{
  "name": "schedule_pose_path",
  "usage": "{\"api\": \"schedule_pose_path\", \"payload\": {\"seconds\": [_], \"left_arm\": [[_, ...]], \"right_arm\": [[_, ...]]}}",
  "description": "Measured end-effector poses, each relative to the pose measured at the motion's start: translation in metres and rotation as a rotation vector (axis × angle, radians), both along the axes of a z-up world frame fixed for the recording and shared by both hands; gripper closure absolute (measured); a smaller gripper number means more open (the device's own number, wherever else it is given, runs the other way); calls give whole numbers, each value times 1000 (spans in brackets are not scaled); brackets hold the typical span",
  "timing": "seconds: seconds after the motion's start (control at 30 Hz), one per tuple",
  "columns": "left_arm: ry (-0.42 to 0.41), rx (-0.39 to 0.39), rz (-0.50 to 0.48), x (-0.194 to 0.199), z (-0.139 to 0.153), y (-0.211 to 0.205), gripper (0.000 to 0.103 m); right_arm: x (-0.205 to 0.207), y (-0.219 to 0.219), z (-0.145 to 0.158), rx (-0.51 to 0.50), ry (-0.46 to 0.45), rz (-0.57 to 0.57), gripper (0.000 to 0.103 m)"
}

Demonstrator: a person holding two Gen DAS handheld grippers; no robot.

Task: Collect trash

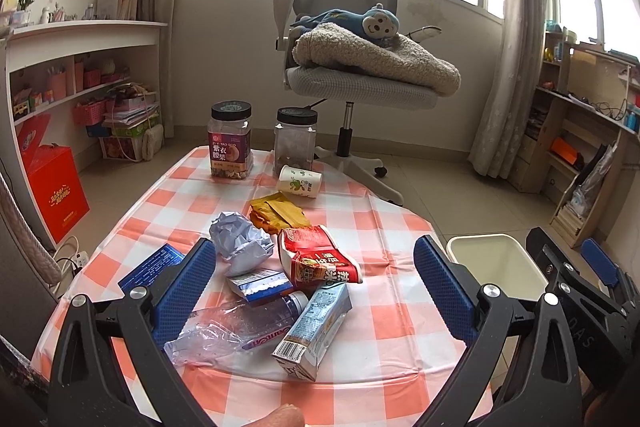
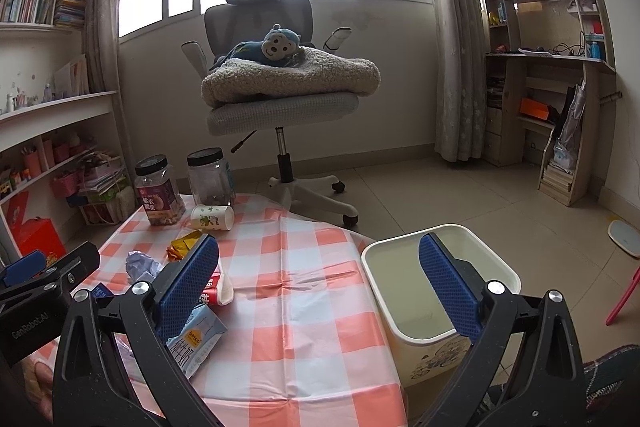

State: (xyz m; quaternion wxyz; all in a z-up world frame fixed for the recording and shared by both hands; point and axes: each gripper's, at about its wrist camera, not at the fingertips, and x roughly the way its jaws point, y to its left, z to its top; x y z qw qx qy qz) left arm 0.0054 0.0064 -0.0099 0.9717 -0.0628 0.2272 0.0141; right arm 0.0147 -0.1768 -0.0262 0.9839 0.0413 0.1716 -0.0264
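The trash lies in a loose heap on the checked tablecloth [image 1: 384,311]: a milk carton [image 1: 314,331] nearest, a crushed plastic bottle [image 1: 236,331] touching it on the left, a red wrapper [image 1: 316,259], crumpled paper [image 1: 240,241], a small blue-and-white box [image 1: 260,285], a blue box [image 1: 154,263], a yellow packet [image 1: 280,213] and a tipped paper cup [image 1: 300,181] further back. The bin [image 2: 436,279] stands on the floor just beside the table's right edge and looks empty.

The left gripper [image 1: 316,287] hangs over the heap, its tongs wide and holding nothing. The right gripper [image 2: 320,291] hovers between table and bin, also spread wide and empty.

The first pick seems not yet made. The carton looks the easiest start: it lies on top and is stiff, so close across its narrow sides, not its length. The bottle will likely slip or buckle; grip near its cap. Two jars [image 1: 256,143] at the back look like food, not trash.
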Motion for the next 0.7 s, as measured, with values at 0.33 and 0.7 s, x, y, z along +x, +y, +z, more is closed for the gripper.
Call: {"api": "schedule_pose_path", "payload": {"seconds": [0.33, 0.7], "left_arm": [[19, -12, 4, 1, -2, 2, 7], [64, -37, 9, 3, -1, 4, 7]], "right_arm": [[4, -2, -2, 2, 52, 0, 7], [2, -6, -7, 56, 11, -5, 7]]}}
